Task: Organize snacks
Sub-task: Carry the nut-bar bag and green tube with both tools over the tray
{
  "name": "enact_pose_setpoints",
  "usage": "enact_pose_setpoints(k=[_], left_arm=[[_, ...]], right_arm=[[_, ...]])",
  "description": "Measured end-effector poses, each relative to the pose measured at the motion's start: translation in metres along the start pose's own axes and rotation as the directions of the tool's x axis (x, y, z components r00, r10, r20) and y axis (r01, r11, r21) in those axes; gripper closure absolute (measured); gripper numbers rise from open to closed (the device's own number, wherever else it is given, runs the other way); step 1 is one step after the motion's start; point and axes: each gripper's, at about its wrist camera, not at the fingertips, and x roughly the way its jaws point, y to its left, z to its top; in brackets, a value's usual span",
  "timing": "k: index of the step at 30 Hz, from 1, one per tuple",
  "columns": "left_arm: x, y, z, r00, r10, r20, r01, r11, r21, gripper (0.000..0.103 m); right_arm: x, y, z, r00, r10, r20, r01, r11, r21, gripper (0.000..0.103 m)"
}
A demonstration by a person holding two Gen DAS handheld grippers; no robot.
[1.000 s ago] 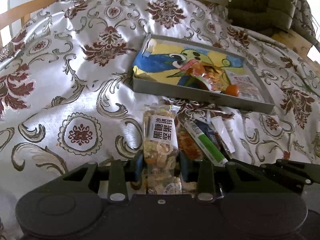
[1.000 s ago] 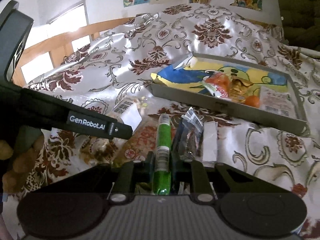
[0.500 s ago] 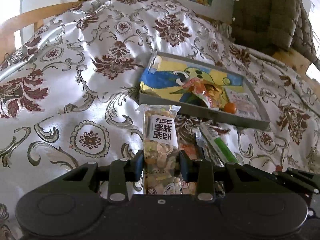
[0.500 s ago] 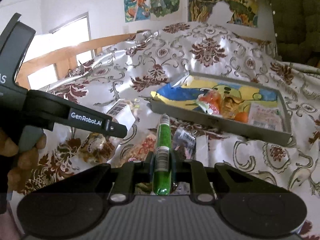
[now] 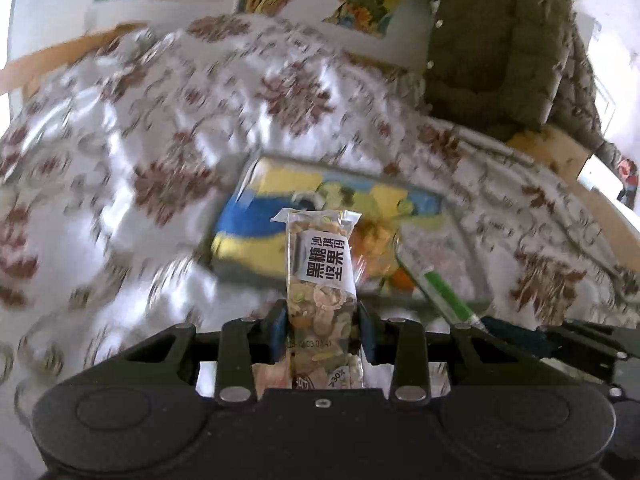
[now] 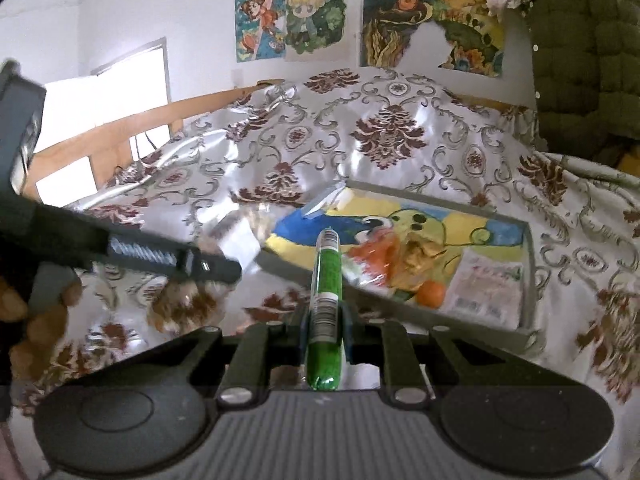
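Note:
My left gripper (image 5: 322, 330) is shut on a clear nut bar packet (image 5: 320, 280) with a white label, held up in front of the grey tray (image 5: 472, 240). My right gripper (image 6: 324, 330) is shut on a green snack stick (image 6: 326, 304), held up before the same tray (image 6: 528, 264). The tray has a blue and yellow cartoon liner and holds an orange packet (image 6: 374, 256), a small orange fruit (image 6: 431, 293) and a white packet (image 6: 486, 292). The left gripper's body (image 6: 120, 250) crosses the right wrist view at left. The green stick (image 5: 442, 292) shows in the left wrist view.
The tray lies on a white cloth with brown floral pattern (image 6: 384, 132). An olive quilted jacket (image 6: 580, 52) hangs at the back right. Posters (image 6: 292, 16) are on the wall. A wooden rail (image 6: 132, 120) runs at the left edge.
Both grippers have lifted their snacks off the cloth and moved toward the tray. The loose snacks on the cloth have dropped out of view. The left wrist view is now motion blurred.

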Motion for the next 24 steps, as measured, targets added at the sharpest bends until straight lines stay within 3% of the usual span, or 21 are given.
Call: enact_pose_setpoints(k=[7, 13, 24], left_arm=[[0.046, -0.036, 0.047, 0.999, 0.001, 0.033, -0.004, 0.994, 0.108, 0.065], [0.108, -0.055, 0.069, 1.000, -0.012, 0.021, 0.010, 0.996, 0.088, 0.065], [0.204, -0.065, 0.079, 0.998, 0.006, -0.060, -0.006, 1.000, 0.016, 0.065]], right_arm=[[0.035, -0.058, 0.011, 0.997, -0.082, 0.014, 0.082, 0.997, 0.014, 0.084], [0.079, -0.106, 0.014, 0.993, -0.115, 0.020, 0.110, 0.981, 0.160, 0.084], [0.132, -0.156, 0.008, 0.993, -0.113, -0.011, 0.112, 0.954, 0.277, 0.084]])
